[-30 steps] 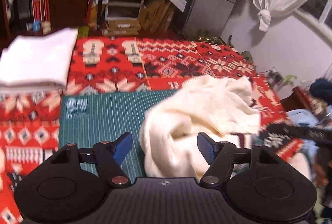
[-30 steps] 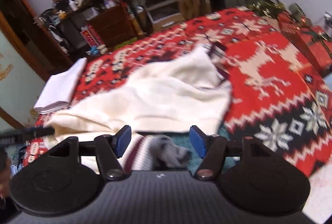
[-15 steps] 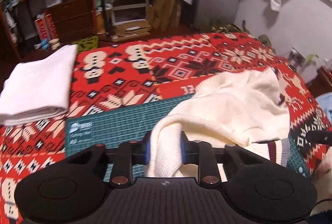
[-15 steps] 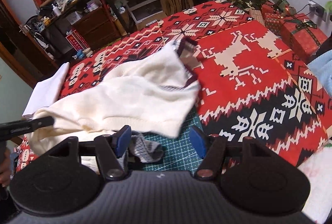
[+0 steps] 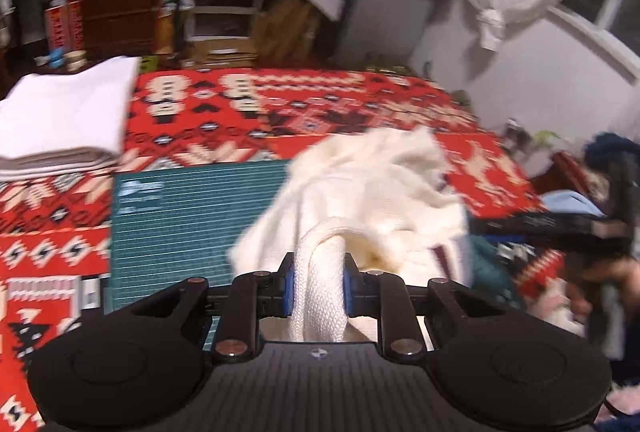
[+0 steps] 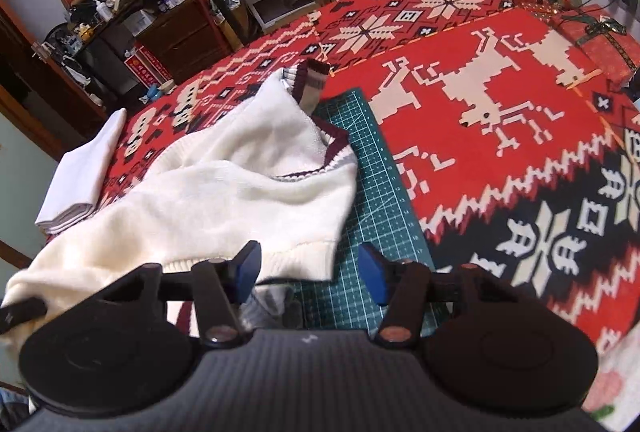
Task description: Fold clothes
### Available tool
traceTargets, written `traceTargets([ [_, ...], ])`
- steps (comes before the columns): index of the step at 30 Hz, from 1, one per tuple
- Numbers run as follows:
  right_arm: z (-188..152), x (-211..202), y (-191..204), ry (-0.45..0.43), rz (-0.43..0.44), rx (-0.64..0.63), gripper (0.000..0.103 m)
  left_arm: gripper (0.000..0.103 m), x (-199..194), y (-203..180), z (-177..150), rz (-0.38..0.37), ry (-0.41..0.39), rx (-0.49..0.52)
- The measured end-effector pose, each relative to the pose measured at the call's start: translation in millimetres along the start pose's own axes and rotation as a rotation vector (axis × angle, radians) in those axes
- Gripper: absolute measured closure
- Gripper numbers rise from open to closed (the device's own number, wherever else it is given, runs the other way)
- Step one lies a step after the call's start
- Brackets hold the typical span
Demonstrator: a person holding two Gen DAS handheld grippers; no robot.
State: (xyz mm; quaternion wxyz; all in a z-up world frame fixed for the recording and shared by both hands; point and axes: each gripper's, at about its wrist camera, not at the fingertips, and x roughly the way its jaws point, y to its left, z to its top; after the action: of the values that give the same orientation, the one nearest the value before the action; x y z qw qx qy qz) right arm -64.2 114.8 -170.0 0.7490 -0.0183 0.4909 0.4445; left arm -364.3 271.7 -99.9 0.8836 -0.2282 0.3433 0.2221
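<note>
On the green gridded cutting mat (image 6: 372,192), the left gripper (image 5: 319,286) pinches only a thick ribbed edge of the cream knitted sweater (image 6: 224,192) while the right gripper (image 6: 308,268) hangs wide open and empty, so a pull may bunch the sweater or slip it free.

Warm indoor light, fairly dim. The left wrist view is motion-blurred throughout. Both views bend and darken at fisheye corners.
</note>
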Motion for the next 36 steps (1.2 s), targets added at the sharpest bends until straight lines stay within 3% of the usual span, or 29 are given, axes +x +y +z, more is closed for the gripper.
traceTargets([
  [4, 4.5, 23.4, -3.8, 0.012, -0.010, 0.021, 0.047, 0.082, 11.4, -27.6, 0.0, -0.115, 0.023, 0.081],
  [5, 4.7, 27.8, -2.9, 0.014, -0.011, 0.014, 0.060, 0.082, 15.4, -33.8, 0.1, -0.139, 0.033, 0.099],
  [6, 5.0, 32.2, -2.0, 0.016, -0.013, 0.007, 0.092, 0.082, 21.0, -39.9, 0.2, -0.153, 0.045, 0.114],
  [7, 4.3, 36.3, 0.6, 0.027, -0.025, -0.014, 0.097, 0.082, 27.1, -45.9, 0.3, -0.163, 0.057, 0.128],
  [11, 5.4, 21.6, 1.9, -0.036, -0.052, -0.033, 0.098, 0.082, 40.2, -50.3, 2.1, -0.211, 0.092, 0.128],
  [15, 19.3, -11.1, -19.9, -0.135, -0.161, -0.001, 0.098, 0.082, 43.7, -51.2, 2.0, -0.257, 0.116, 0.112],
  [21, 20.3, -29.7, -70.5, -0.160, -0.313, 0.066, 0.098, 0.077, 50.2, -51.5, 3.1, -0.287, 0.139, 0.081],
  [25, 9.2, -22.9, -80.8, -0.149, -0.315, 0.084, 0.098, 0.067, 44.0, -49.7, 9.5, -0.299, 0.131, 0.059],
  [28, 5.9, -20.5, -85.4, -0.145, -0.300, 0.107, 0.098, 0.053, 32.3, -45.7, 16.3, -0.306, 0.108, 0.046],
  [31, 7.0, -24.6, -88.8, -0.147, -0.270, 0.141, 0.096, 0.041, 22.6, -36.0, 25.9, -0.261, 0.071, 0.046],
  [36, 8.9, -41.1, -88.5, -0.161, -0.224, 0.175, 0.073, 0.038, 32.9, -11.0, 43.5, -0.170, 0.042, 0.008],
])
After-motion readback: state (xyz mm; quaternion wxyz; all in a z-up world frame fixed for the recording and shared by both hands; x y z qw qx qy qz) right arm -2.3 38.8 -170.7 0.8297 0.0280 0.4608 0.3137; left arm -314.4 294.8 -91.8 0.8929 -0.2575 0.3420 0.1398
